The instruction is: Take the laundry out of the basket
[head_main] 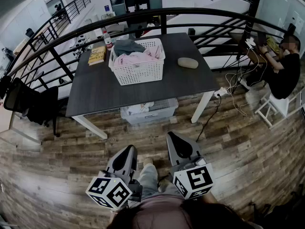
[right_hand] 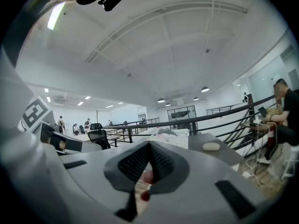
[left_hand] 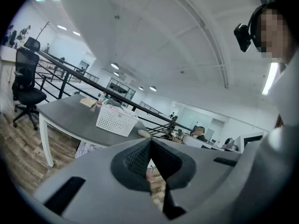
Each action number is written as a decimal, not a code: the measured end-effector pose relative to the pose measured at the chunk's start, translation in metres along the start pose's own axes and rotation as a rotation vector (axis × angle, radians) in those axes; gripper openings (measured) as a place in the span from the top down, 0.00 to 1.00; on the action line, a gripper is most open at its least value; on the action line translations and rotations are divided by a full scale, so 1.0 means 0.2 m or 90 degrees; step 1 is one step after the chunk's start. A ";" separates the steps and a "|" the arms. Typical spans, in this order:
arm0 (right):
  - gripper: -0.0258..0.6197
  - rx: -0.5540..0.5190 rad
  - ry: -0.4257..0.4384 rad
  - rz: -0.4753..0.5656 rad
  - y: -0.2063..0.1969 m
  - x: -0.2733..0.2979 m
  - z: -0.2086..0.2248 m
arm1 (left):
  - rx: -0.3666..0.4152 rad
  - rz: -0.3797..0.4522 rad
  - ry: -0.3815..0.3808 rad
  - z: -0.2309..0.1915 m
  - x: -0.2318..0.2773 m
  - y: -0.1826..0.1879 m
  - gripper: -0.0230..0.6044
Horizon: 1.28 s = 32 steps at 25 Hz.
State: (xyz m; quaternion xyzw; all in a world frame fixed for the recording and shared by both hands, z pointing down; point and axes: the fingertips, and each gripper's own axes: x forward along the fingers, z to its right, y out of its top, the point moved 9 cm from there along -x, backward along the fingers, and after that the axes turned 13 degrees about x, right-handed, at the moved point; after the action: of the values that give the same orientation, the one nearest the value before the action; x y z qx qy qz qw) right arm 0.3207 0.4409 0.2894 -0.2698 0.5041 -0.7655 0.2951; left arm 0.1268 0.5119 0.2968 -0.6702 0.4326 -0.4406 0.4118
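A white slatted laundry basket (head_main: pixel 137 63) stands on the dark grey table (head_main: pixel 100 92), filled with pink laundry (head_main: pixel 134 57) and a grey garment (head_main: pixel 127 46). The basket (left_hand: pixel 115 120) also shows far off in the left gripper view, and the basket (right_hand: pixel 178 138) shows in the right gripper view. Both grippers are held low, close to the person's body, well short of the table. My left gripper (head_main: pixel 129 150) is shut and empty, its tips (left_hand: pixel 149 142) meeting. My right gripper (head_main: pixel 172 136) is shut too, with nothing between its tips (right_hand: pixel 149 145).
A beige oval object (head_main: pixel 188 62), a yellow book (head_main: pixel 97 54) and a bottle (head_main: pixel 108 40) lie on the table. A grey bin (head_main: pixel 148 111) sits under it. A black railing (head_main: pixel 143 14) runs behind. A seated person (head_main: pixel 284 67) is at right, an office chair (head_main: pixel 28 101) at left.
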 end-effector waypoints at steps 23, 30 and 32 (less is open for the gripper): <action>0.94 0.029 -0.028 0.017 0.22 0.93 0.08 | 0.009 0.009 -0.044 -0.71 0.63 0.39 0.96; 0.94 0.022 -0.019 0.022 0.27 1.09 0.06 | 0.003 0.022 -0.060 -0.88 0.71 0.44 0.96; 0.94 0.019 -0.017 0.016 0.28 1.13 0.06 | -0.002 0.020 -0.055 -0.91 0.74 0.45 0.96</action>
State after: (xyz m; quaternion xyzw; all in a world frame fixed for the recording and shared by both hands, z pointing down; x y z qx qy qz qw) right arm 0.1865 0.2524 0.2685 -0.2691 0.4920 -0.7655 0.3156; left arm -0.0298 0.3161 0.2967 -0.6823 0.4258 -0.4040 0.4359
